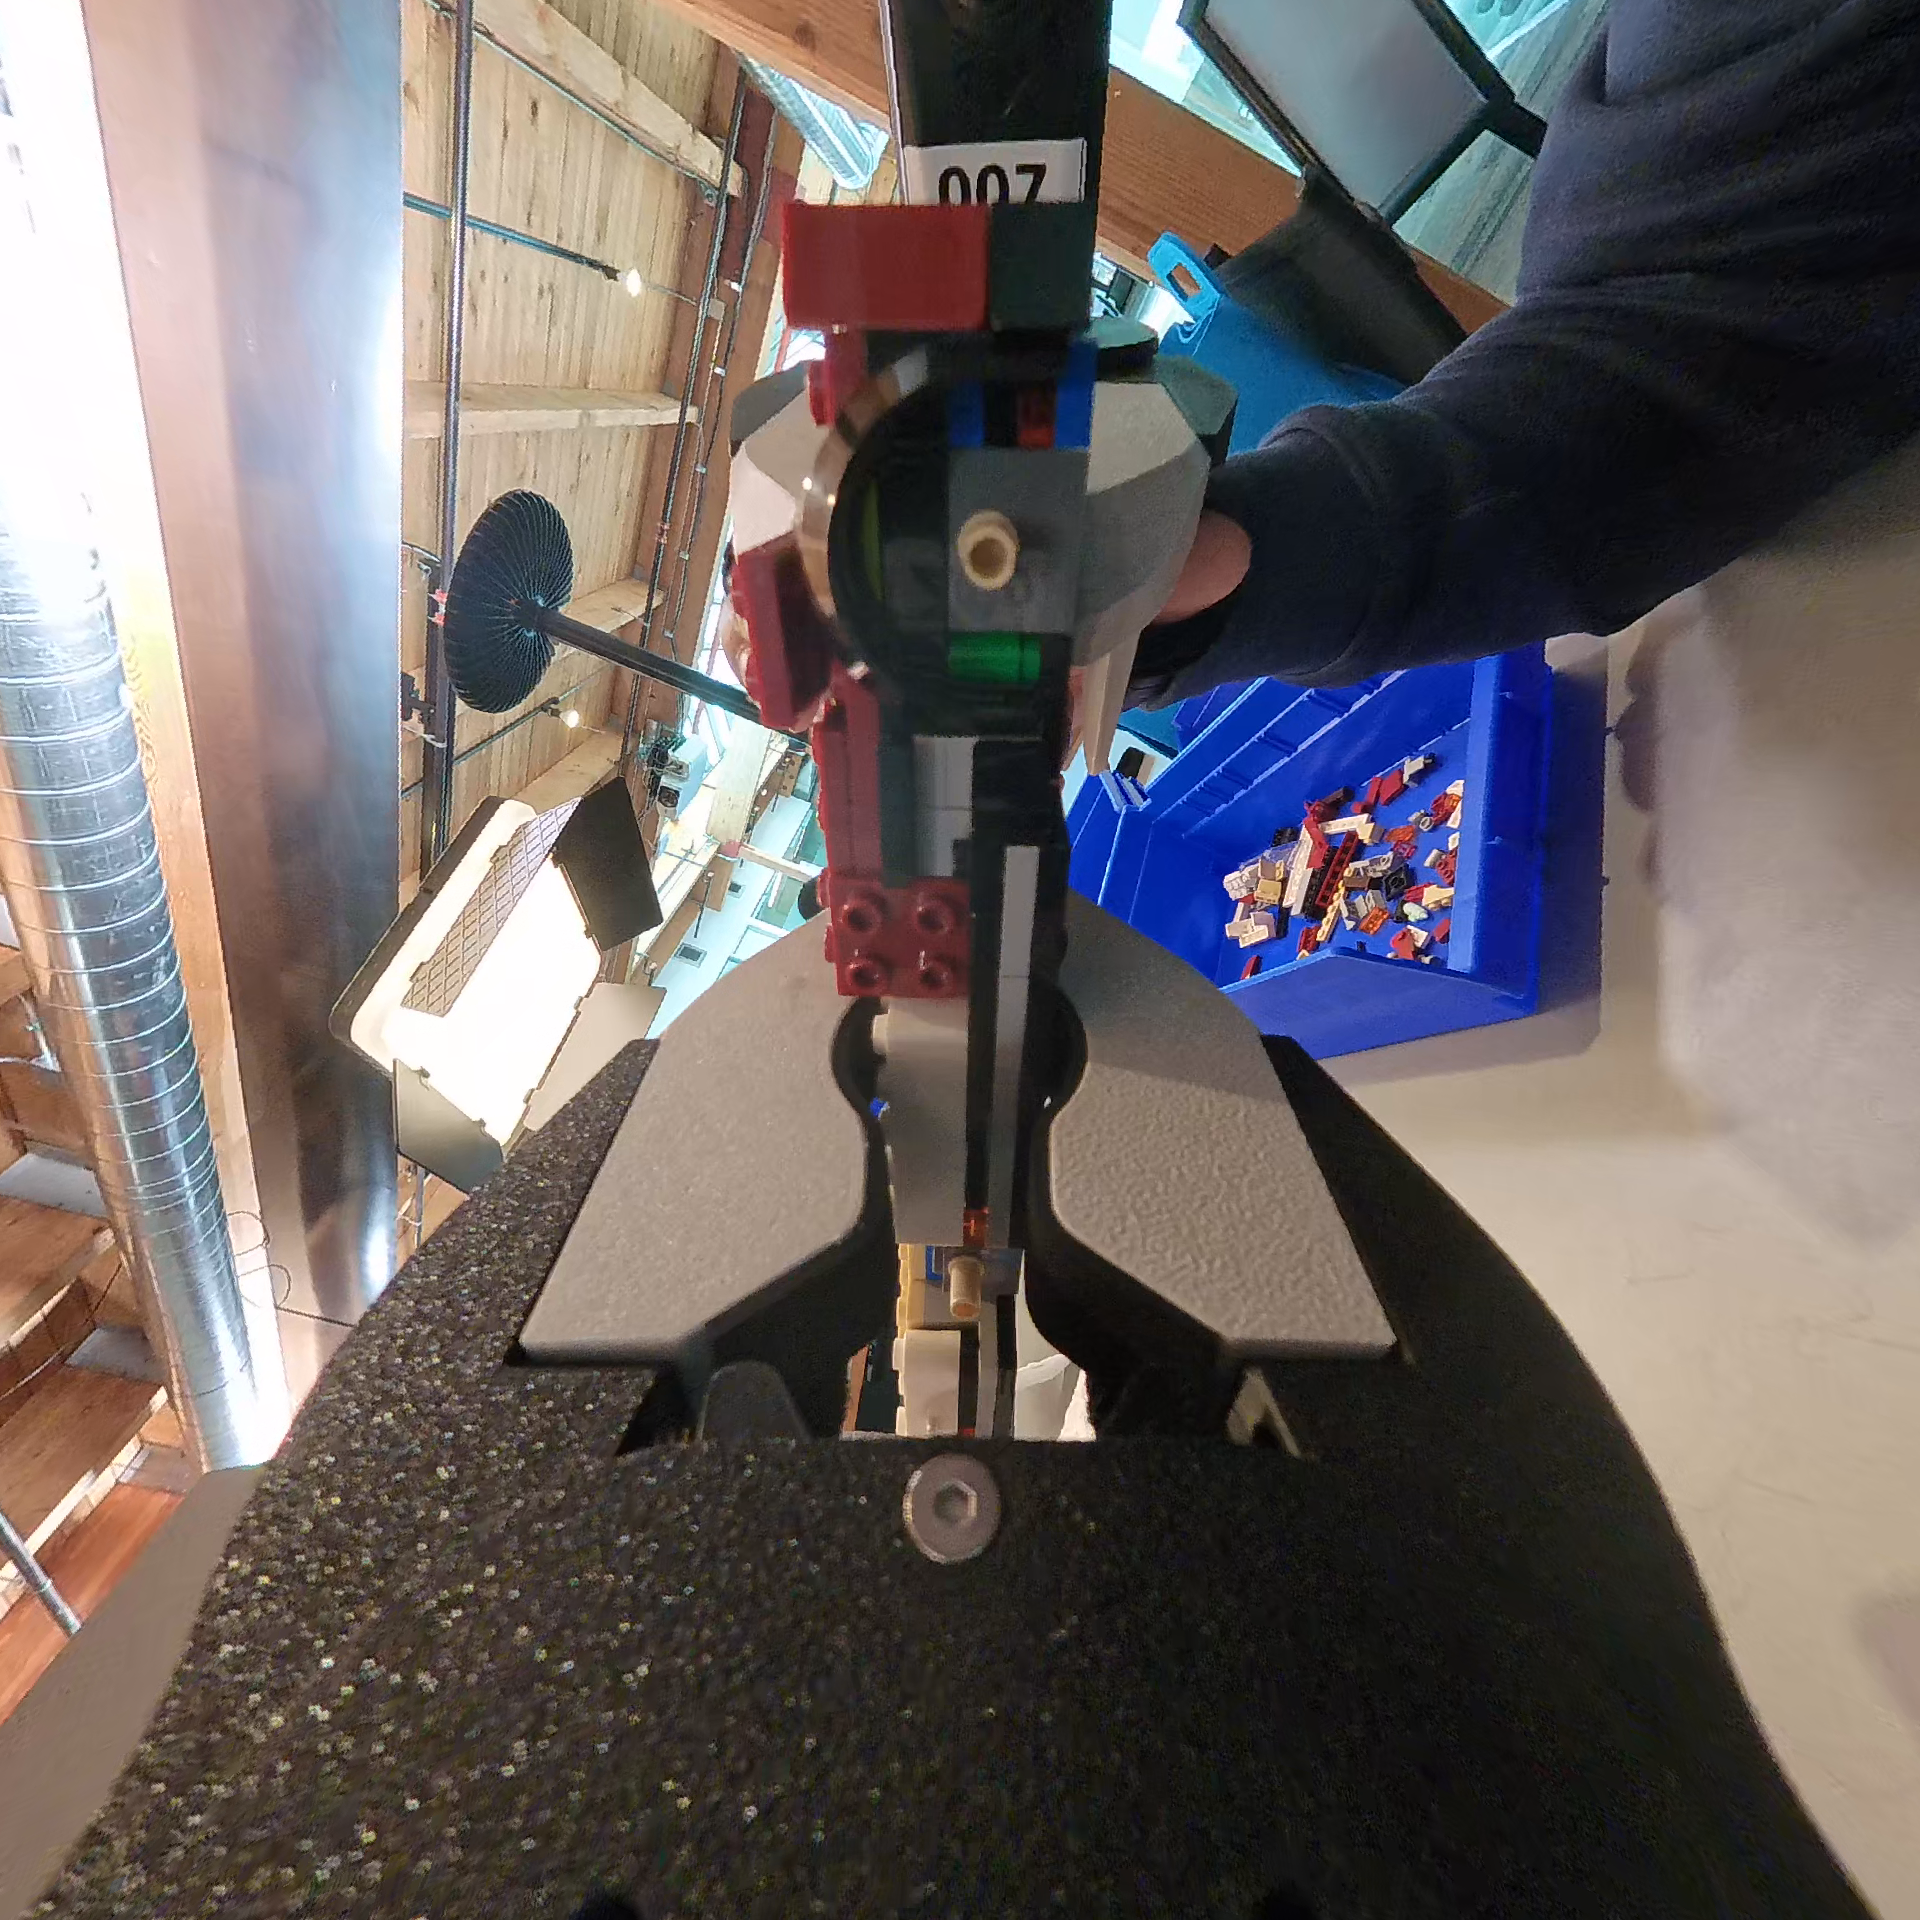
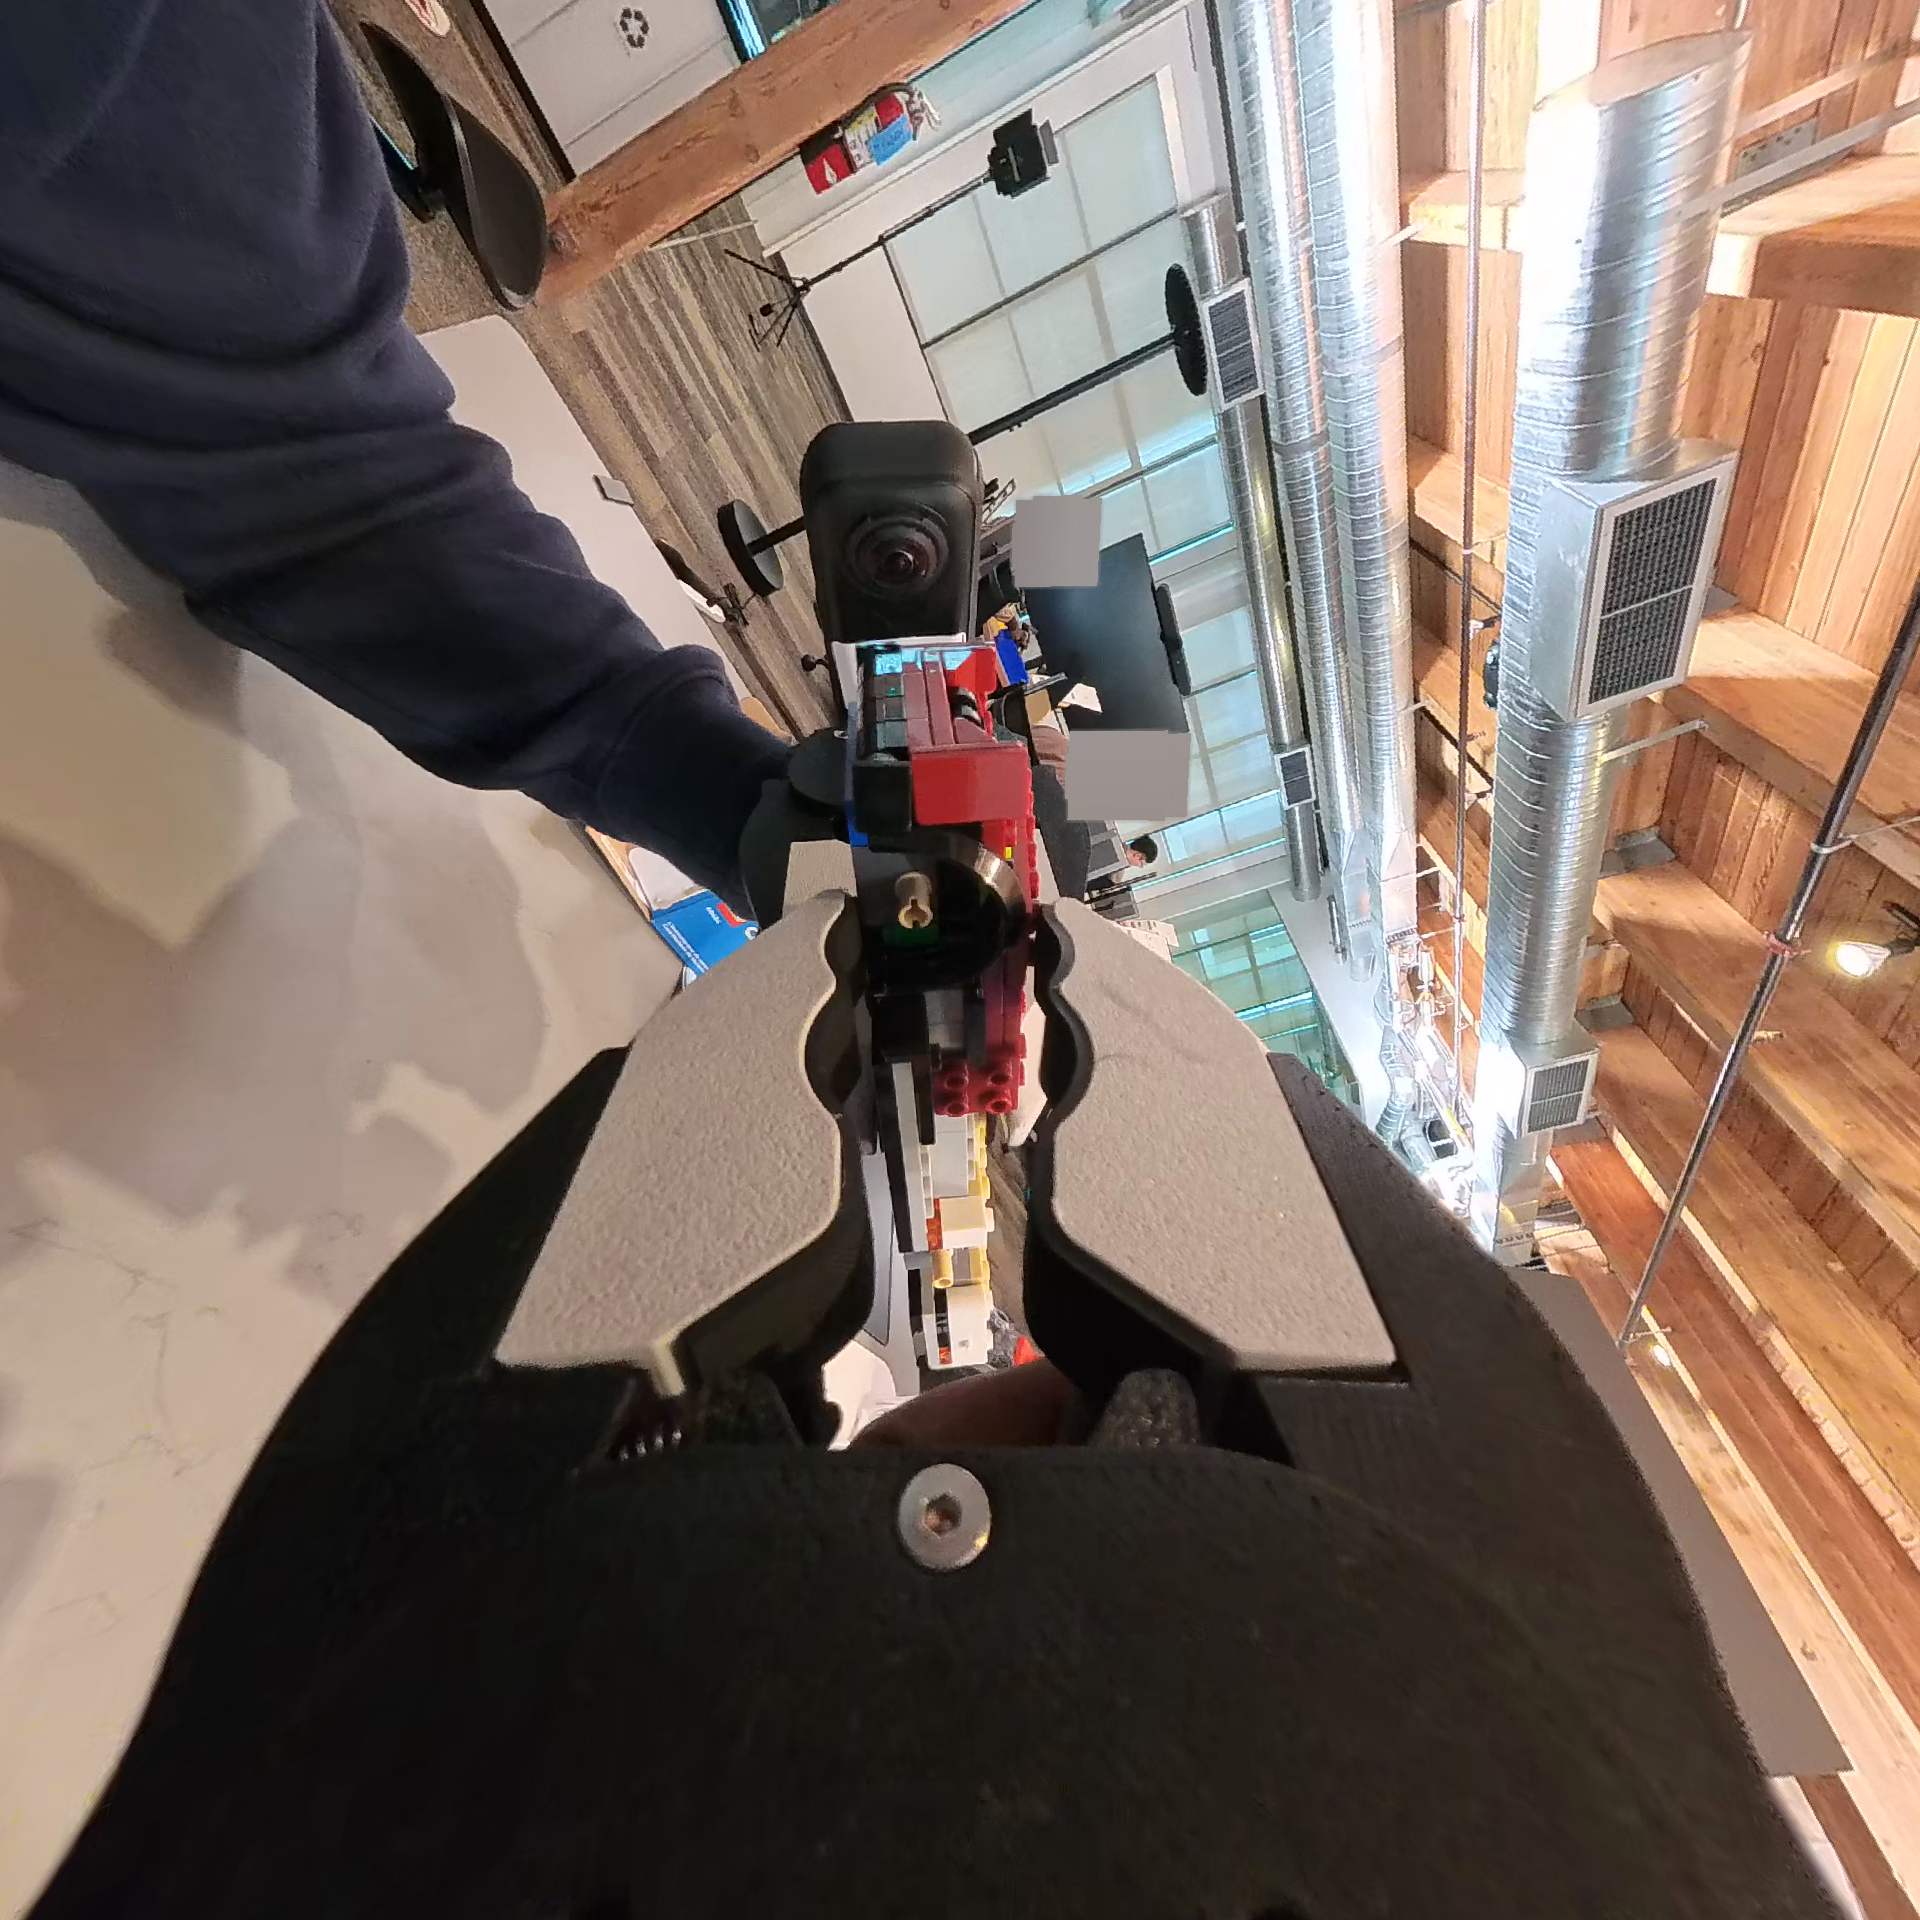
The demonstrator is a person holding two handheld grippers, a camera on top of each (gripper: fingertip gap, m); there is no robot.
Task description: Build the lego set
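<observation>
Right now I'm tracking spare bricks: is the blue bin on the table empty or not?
Not empty: the blue bin holds a pile of loose bricks.

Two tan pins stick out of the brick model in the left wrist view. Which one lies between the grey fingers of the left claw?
The lower tan pin, near the claw's base on the brick model. The other pin sits far up, on a grey block beyond the fingertips.

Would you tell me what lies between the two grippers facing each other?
A long brick model, dark red, black and grey, spans the stretch; the left gripper and right gripper each clamp one end, seen in both wrist views.
</observation>
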